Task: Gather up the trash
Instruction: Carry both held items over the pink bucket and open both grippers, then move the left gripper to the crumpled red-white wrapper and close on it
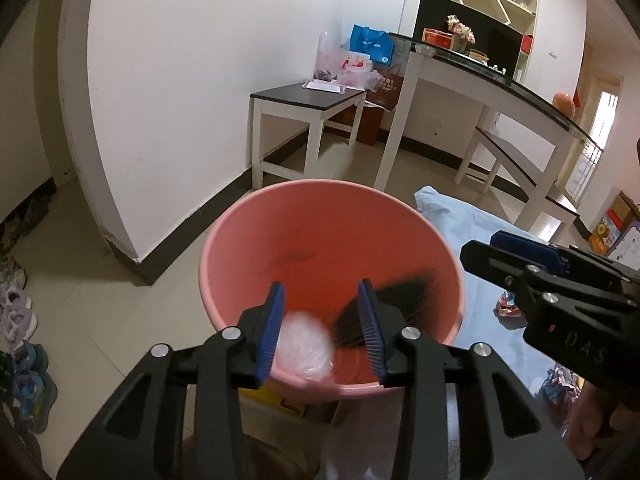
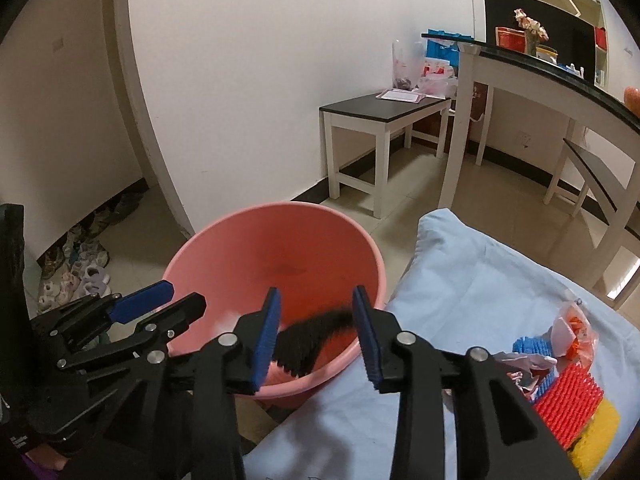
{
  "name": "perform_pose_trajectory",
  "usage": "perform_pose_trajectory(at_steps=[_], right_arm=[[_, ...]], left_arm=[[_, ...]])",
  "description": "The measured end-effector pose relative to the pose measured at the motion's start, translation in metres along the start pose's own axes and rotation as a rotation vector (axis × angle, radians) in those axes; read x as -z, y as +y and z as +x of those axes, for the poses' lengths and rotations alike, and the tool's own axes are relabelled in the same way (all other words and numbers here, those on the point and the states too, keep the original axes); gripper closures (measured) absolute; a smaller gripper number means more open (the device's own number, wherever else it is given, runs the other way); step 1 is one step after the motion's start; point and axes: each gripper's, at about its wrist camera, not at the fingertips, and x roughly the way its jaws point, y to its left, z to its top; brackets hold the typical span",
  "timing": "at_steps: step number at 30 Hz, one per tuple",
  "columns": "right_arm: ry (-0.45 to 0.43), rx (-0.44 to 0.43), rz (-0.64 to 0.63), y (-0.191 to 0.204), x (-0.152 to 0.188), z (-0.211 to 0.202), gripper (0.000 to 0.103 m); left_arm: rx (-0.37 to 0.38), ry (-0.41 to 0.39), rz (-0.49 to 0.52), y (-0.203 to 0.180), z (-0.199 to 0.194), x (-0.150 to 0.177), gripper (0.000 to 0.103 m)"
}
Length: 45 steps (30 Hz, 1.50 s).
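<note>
**Both jaws open over the pink basin**

From the left wrist view we see our left gripper (image 1: pixel 322 328) with jaws apart and empty, above the round pink plastic basin (image 1: pixel 280 236). Inside it lie a crumpled clear plastic wrapper (image 1: pixel 304 346) at 6 o'clock and a blurred black ridged piece (image 1: pixel 400 296) at 4 o'clock. Crumpled paper scraps (image 1: pixel 508 308) lie on the light blue cloth (image 1: pixel 476 220) at 3 o'clock.

From the right wrist view we see our right gripper (image 2: pixel 316 330), jaws likewise apart and empty, over the basin's near rim. Colourful ridged foam sheets (image 2: pixel 568 400) and a torn orange wrapper (image 2: pixel 576 326) lie on the cloth at 4 o'clock.
</note>
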Motion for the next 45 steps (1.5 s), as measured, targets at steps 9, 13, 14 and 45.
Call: perform_pose_trajectory(at_steps=[9, 13, 14, 45], right_arm=[[-0.02, -0.017, 0.032, -0.005, 0.002, -0.018, 0.057], [-0.044, -0.018, 0.052, -0.011, 0.006, -0.035, 0.052], [-0.049, -0.017, 0.053, -0.012, 0.007, -0.039, 0.052], [-0.133, 0.256, 0.319, -0.17, 0.097, -0.193, 0.048]], left_arm=[[0.025, -0.021, 0.01, -0.005, -0.014, -0.001, 0.065], [0.054, -0.04, 0.022, -0.015, -0.024, -0.004, 0.065], [0.06, -0.045, 0.026, -0.017, -0.026, -0.004, 0.065], [0.362, 0.03, 0.276, -0.162, -0.045, 0.028, 0.065]])
